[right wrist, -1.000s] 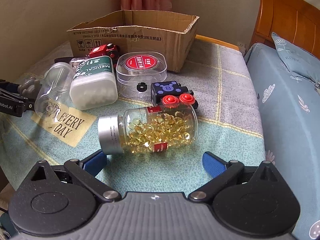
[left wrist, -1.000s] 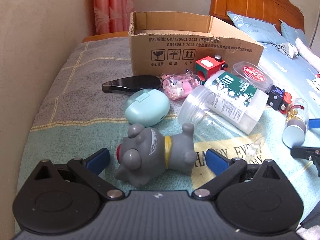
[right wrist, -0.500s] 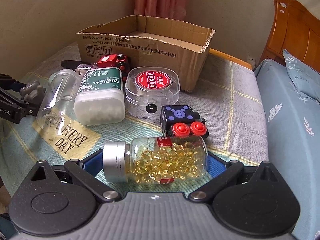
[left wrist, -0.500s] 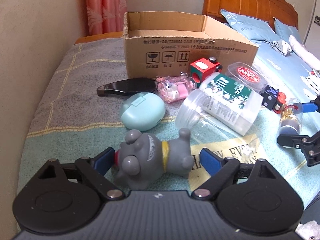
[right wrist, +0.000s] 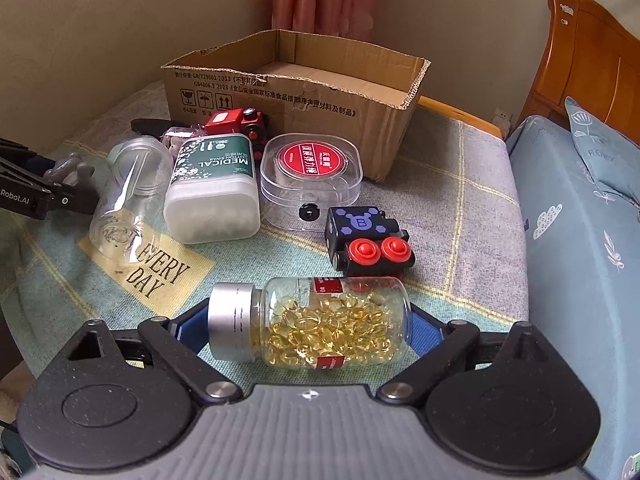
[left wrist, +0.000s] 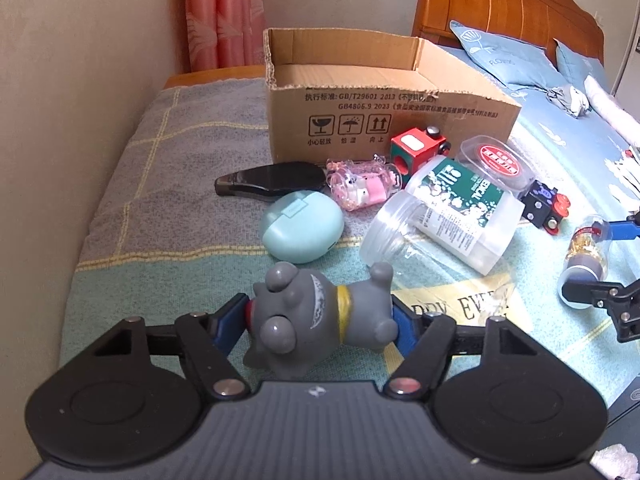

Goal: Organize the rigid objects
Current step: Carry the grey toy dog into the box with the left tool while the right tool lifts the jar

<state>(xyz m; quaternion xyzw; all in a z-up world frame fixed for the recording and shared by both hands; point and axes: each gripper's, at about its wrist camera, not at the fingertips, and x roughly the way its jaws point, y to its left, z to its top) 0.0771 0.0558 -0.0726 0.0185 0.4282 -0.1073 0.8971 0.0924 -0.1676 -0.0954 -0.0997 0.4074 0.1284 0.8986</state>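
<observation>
- Left gripper [left wrist: 320, 322] pads touch both ends of the dog [left wrist: 320, 320], seemingly gripping it
- Right gripper [right wrist: 308, 330] brackets the bottle [right wrist: 312, 324] lengthwise, closed on cap and base
- Squeeze firmly before lifting; the round bottle may slip
- Box [right wrist: 296, 92] sits ahead, open

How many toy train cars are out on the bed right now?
2. The red train car sits against the cardboard box; the black train car lies just beyond the capsule bottle. More could be hidden inside the box.
</observation>
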